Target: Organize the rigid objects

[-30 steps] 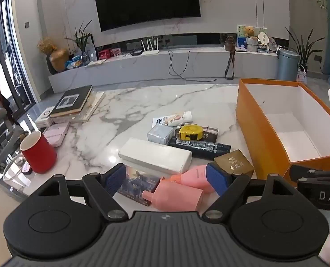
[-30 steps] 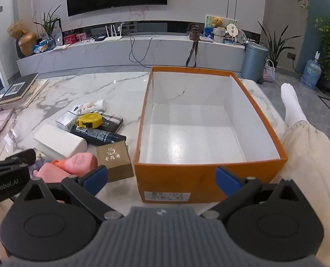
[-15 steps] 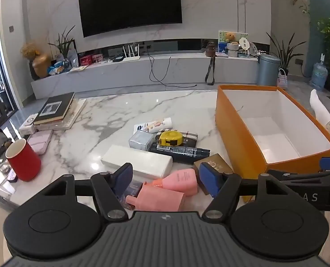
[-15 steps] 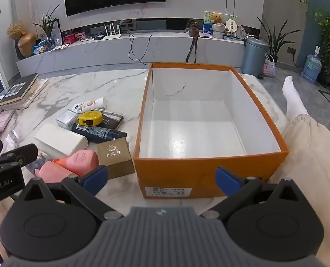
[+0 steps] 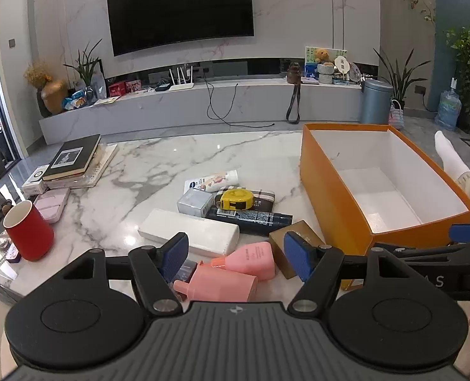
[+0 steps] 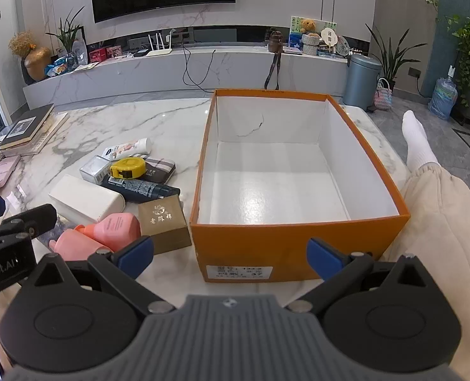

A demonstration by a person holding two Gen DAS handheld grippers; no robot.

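Observation:
An empty orange box point(image 6: 298, 247) with a white inside stands on the marble table; it also shows in the left wrist view point(image 5: 330, 190). Left of it lies a cluster: two pink bottles point(image 5: 225, 273), a gold box point(image 6: 165, 222), a white case point(image 5: 190, 231), a dark tube point(image 5: 250, 219), a yellow tape measure point(image 5: 235, 198), a silver box point(image 5: 195, 201) and a white tube point(image 5: 212, 181). My left gripper point(image 5: 235, 254) is open, above the pink bottles. My right gripper point(image 6: 230, 254) is open at the box's near wall.
A red cup point(image 5: 28, 231), a pink case point(image 5: 52, 203) and a stack of books point(image 5: 76, 158) sit at the table's left side. A person's leg in beige trousers with a white sock point(image 6: 431, 190) is right of the box.
The left gripper has drawn back and risen, and its view has swung a little right. The right gripper has risen slightly. Both stay open. No object has moved.

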